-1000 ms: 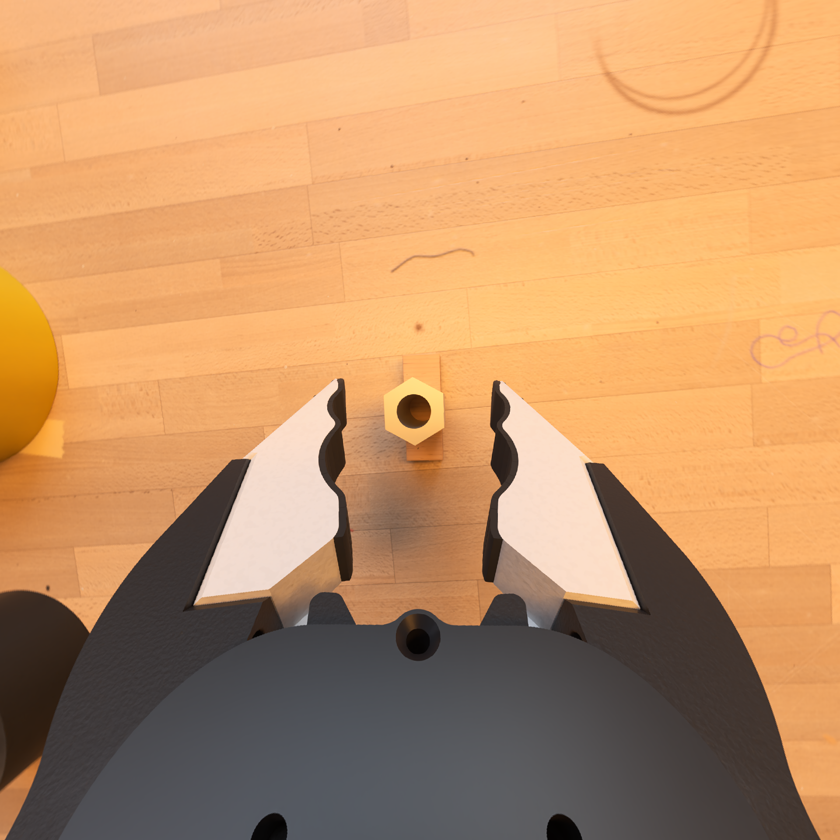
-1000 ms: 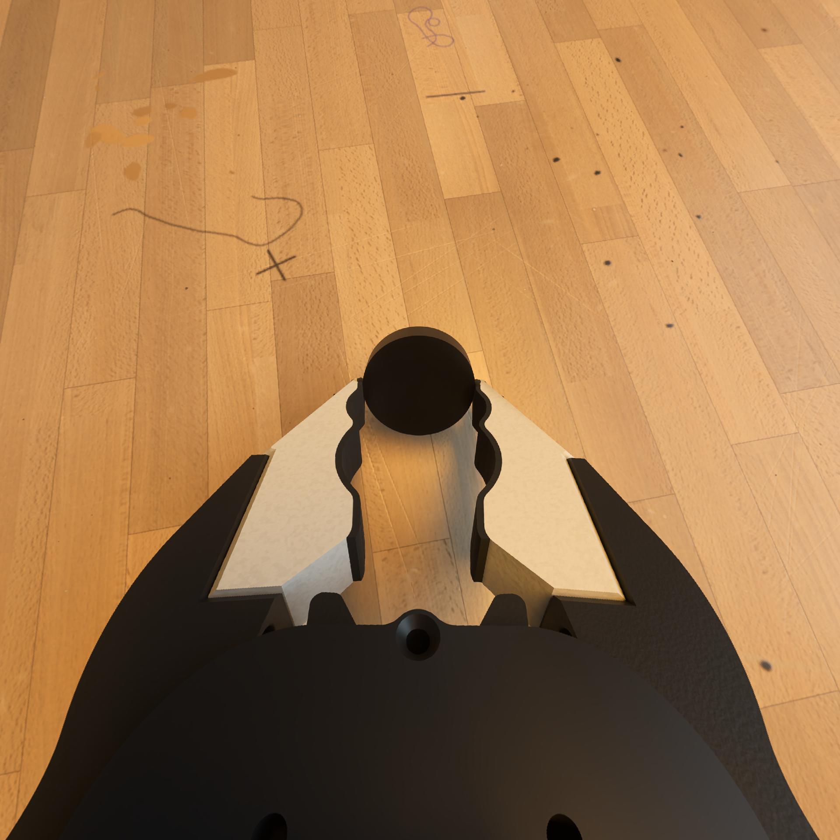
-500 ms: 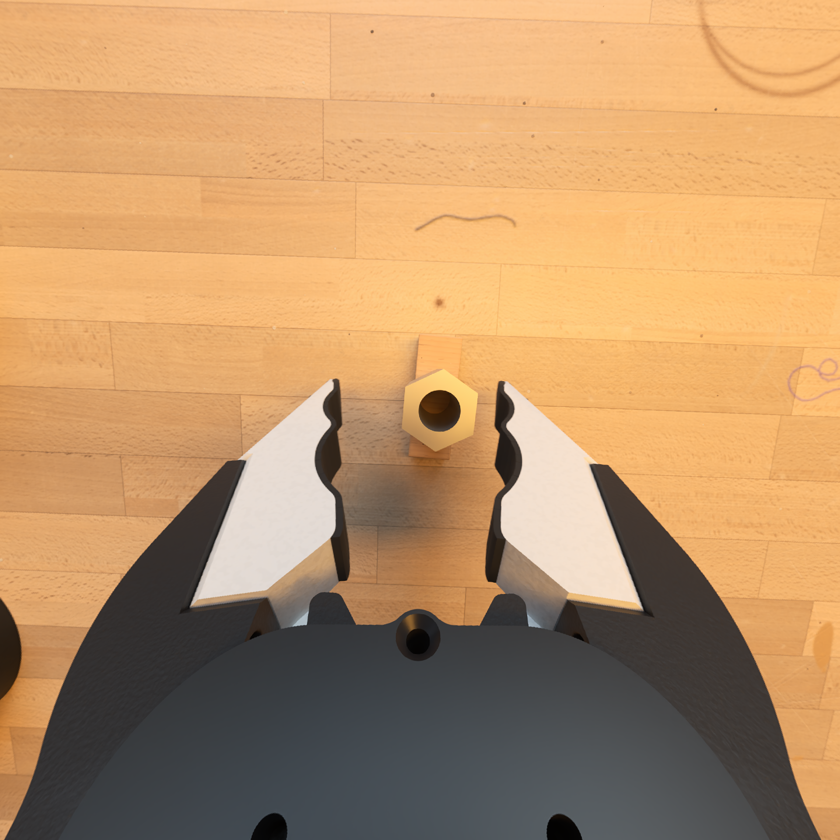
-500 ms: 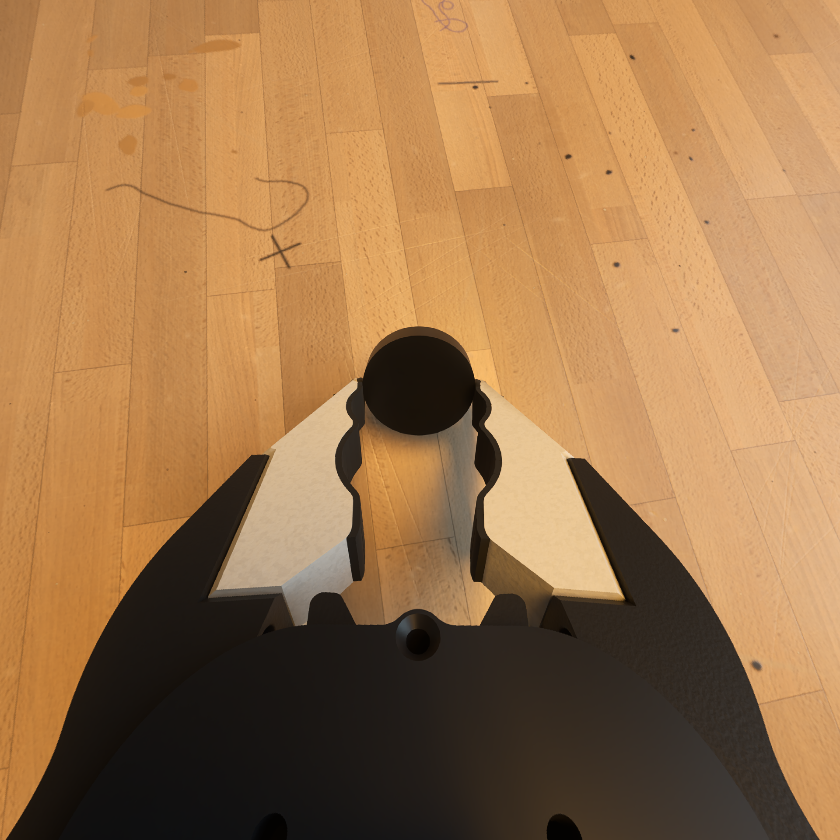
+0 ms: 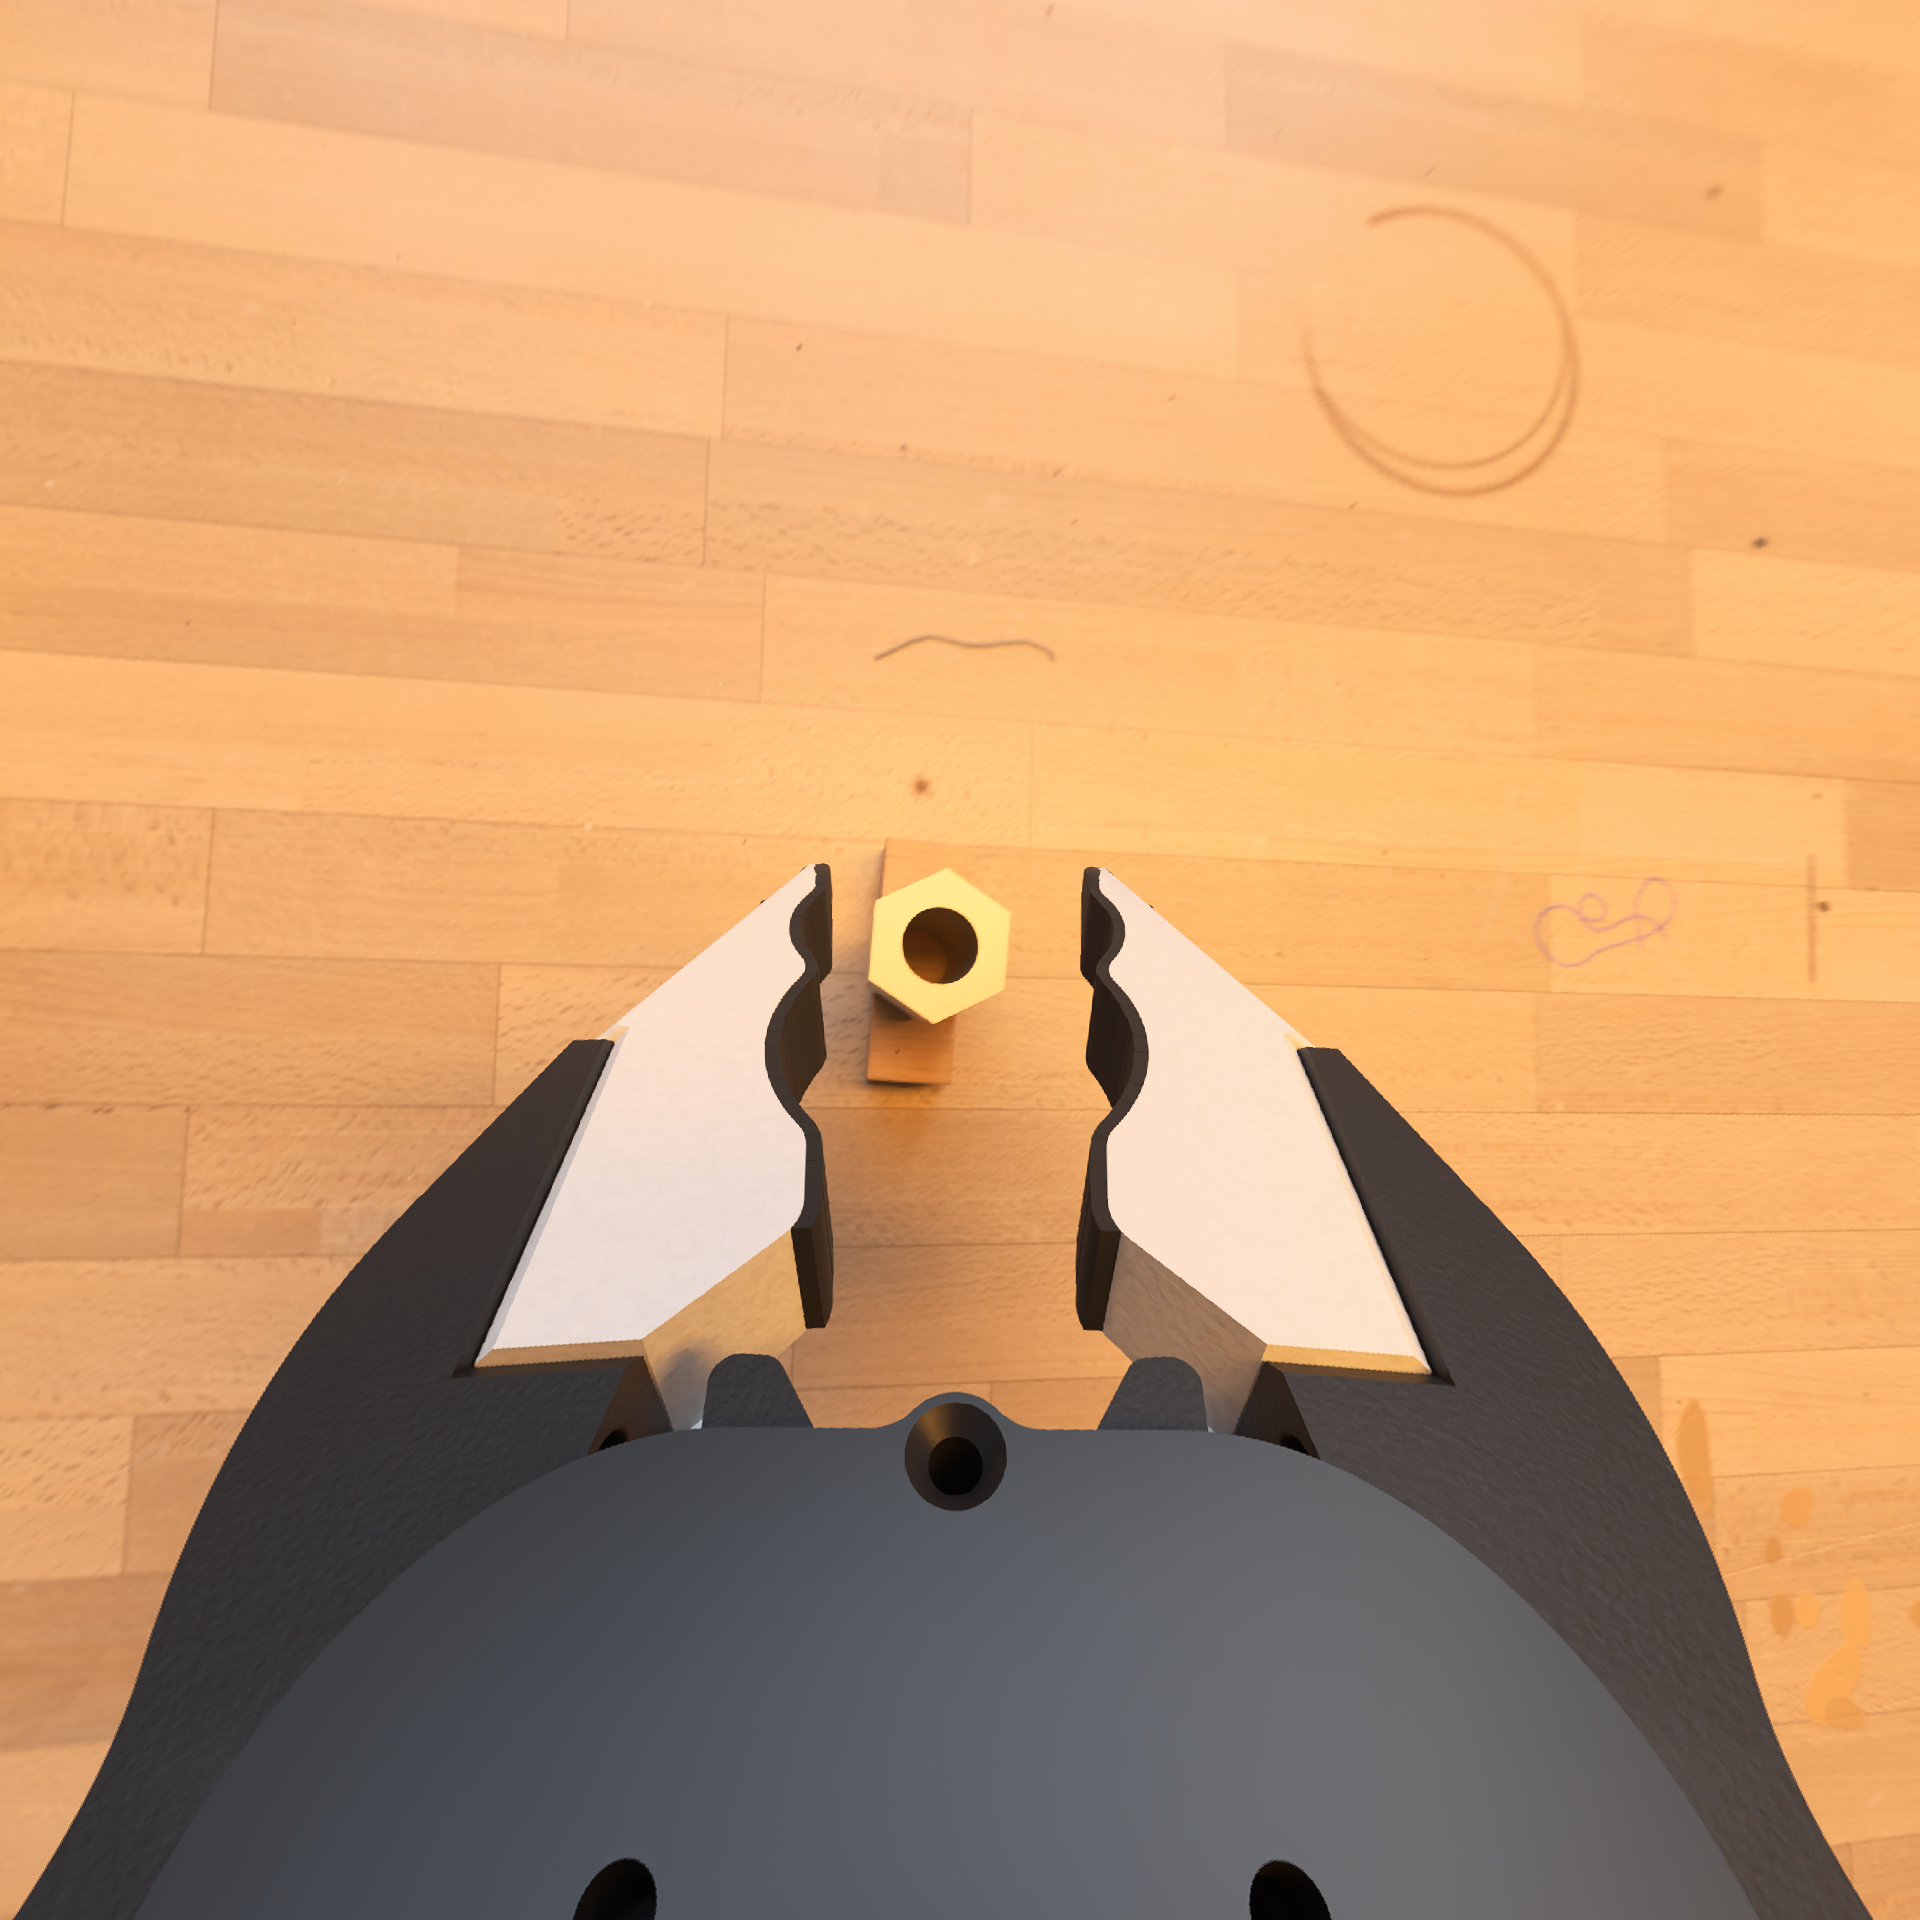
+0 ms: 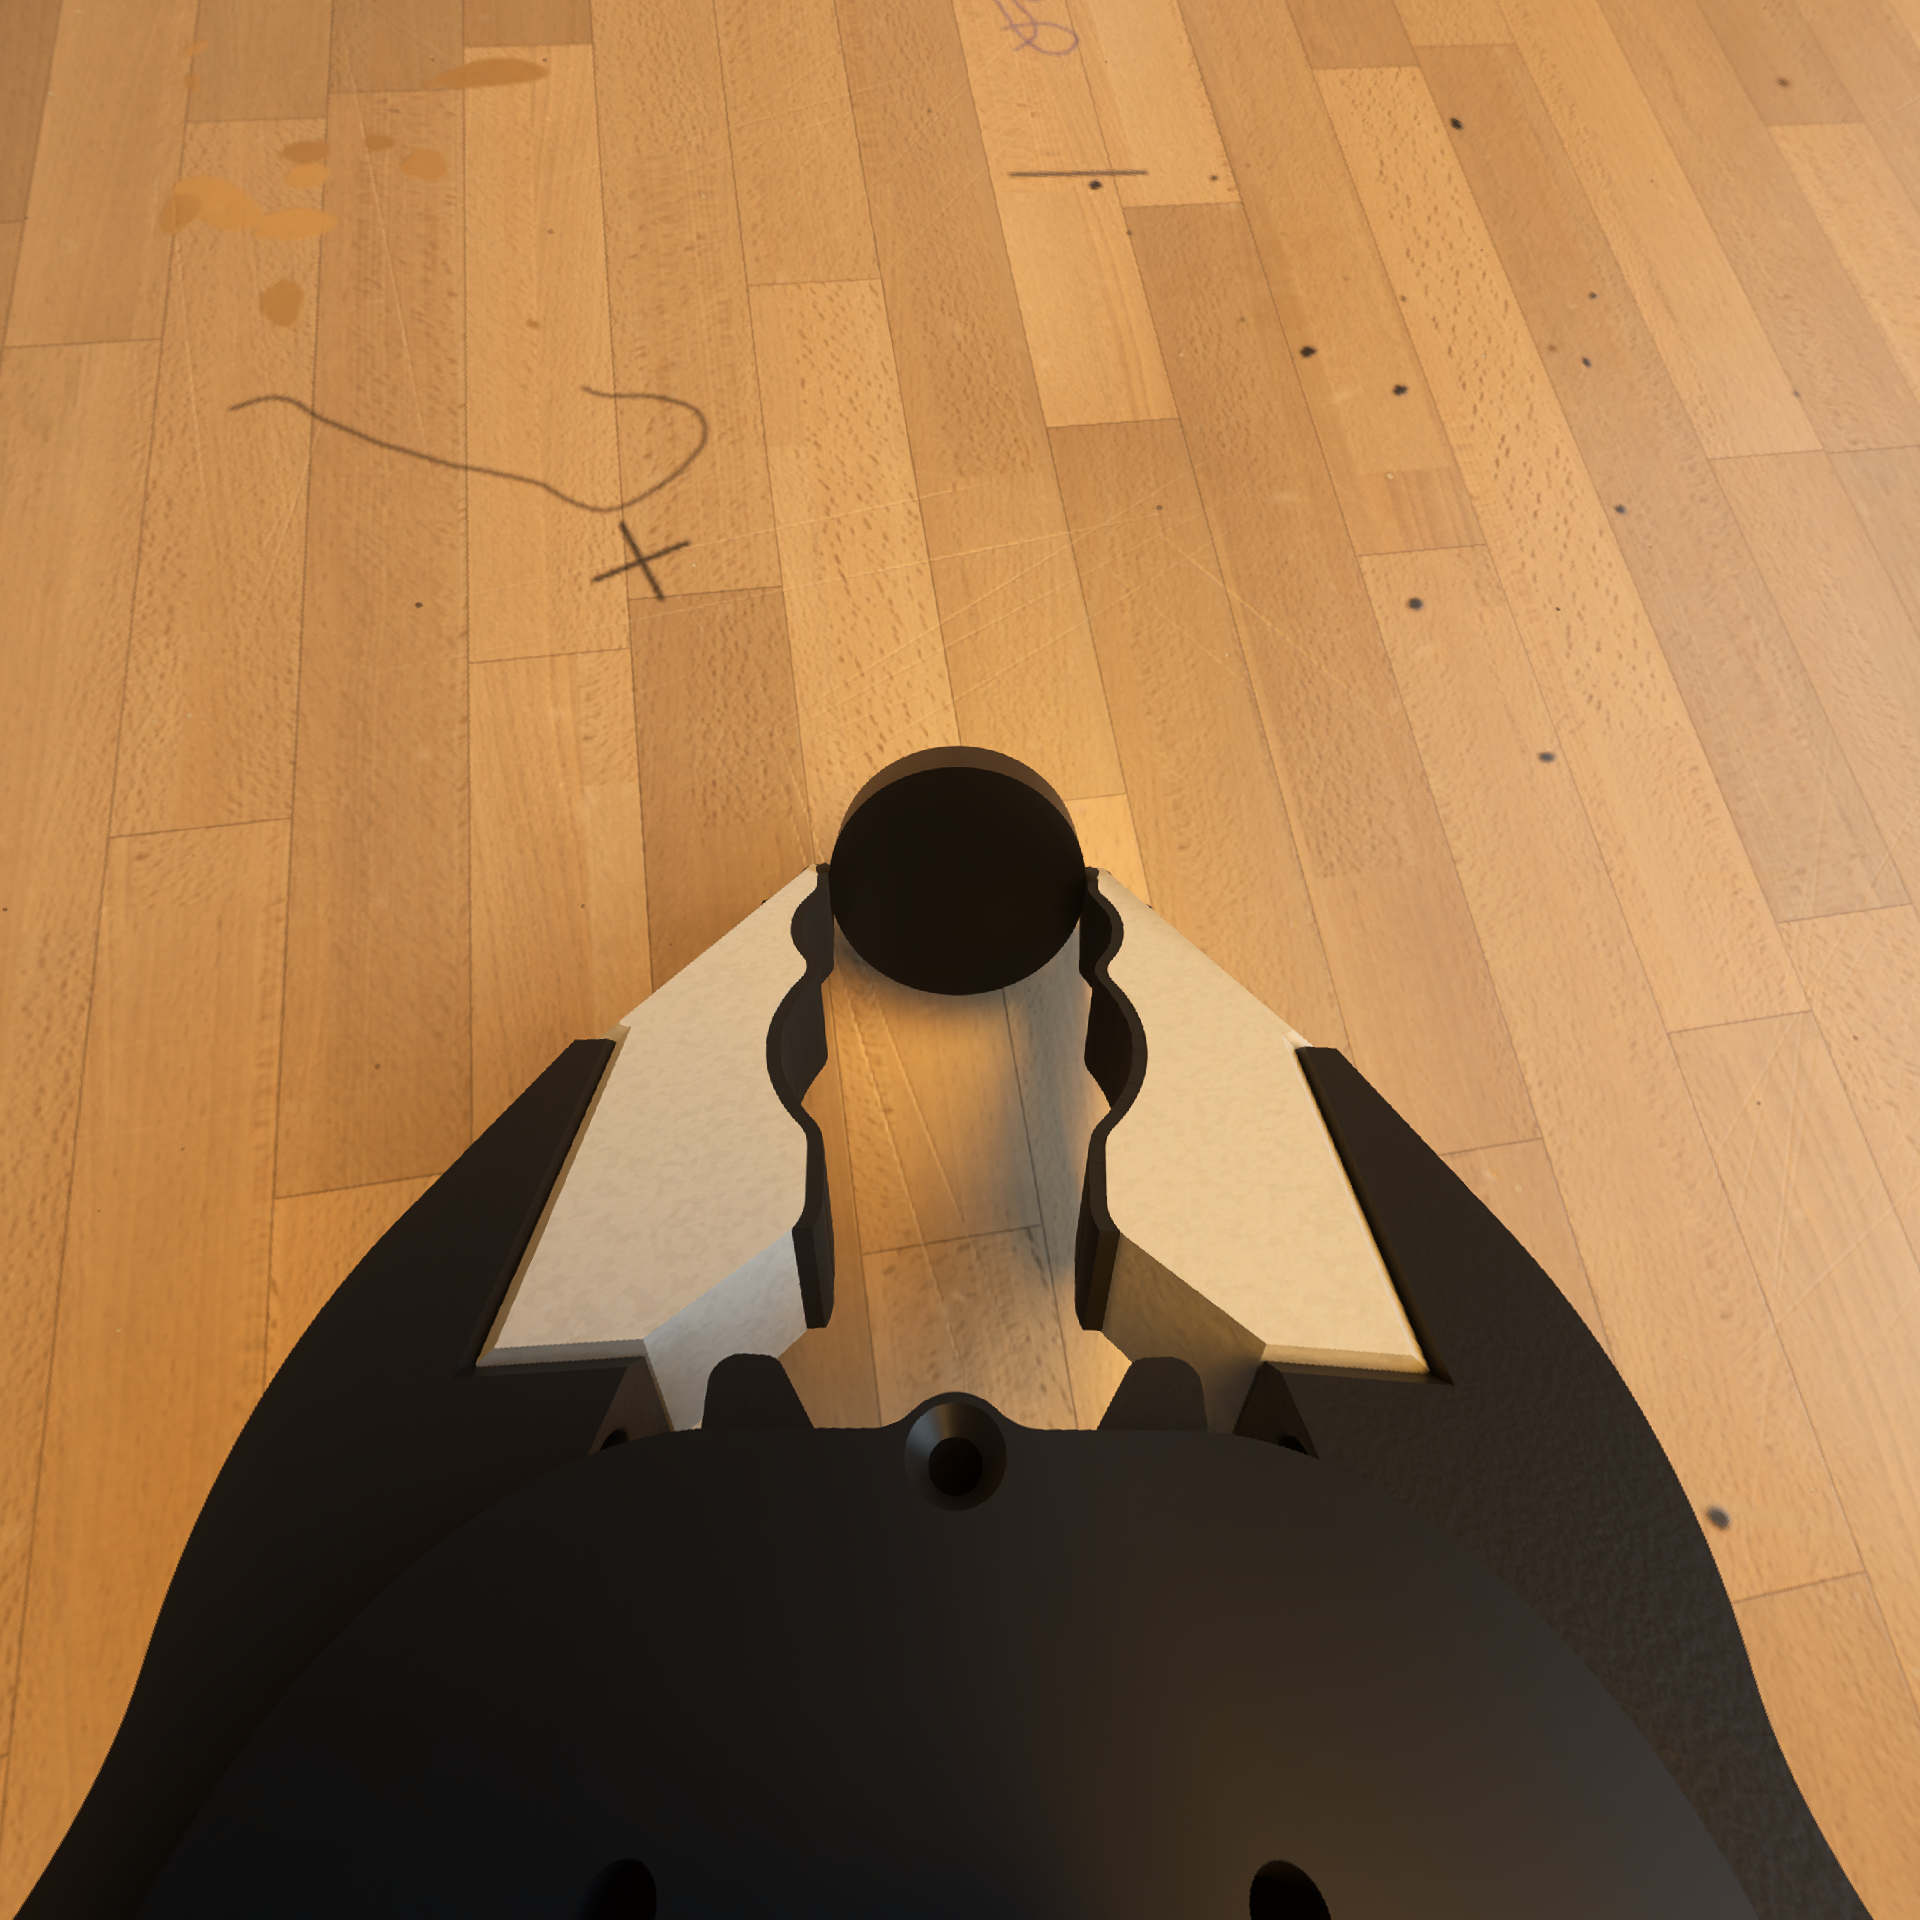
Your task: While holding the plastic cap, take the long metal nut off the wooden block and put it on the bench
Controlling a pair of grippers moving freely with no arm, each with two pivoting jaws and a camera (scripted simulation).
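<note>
Left claw released above the nut, right claw grasping the cap

In the left wrist view the left claw (image 5: 956, 914) hangs spread wide over the wooden surface (image 5: 416, 468), its fingers either side of the brass nut (image 5: 938, 943), touching neither; the nut stands upright on the small wooden block (image 5: 909, 1055) at frame centre, nearer the left finger. In the right wrist view the right claw (image 6: 956, 914) is clenched on the round black cap (image 6: 954, 871) at its fingertips, above the surface
</note>
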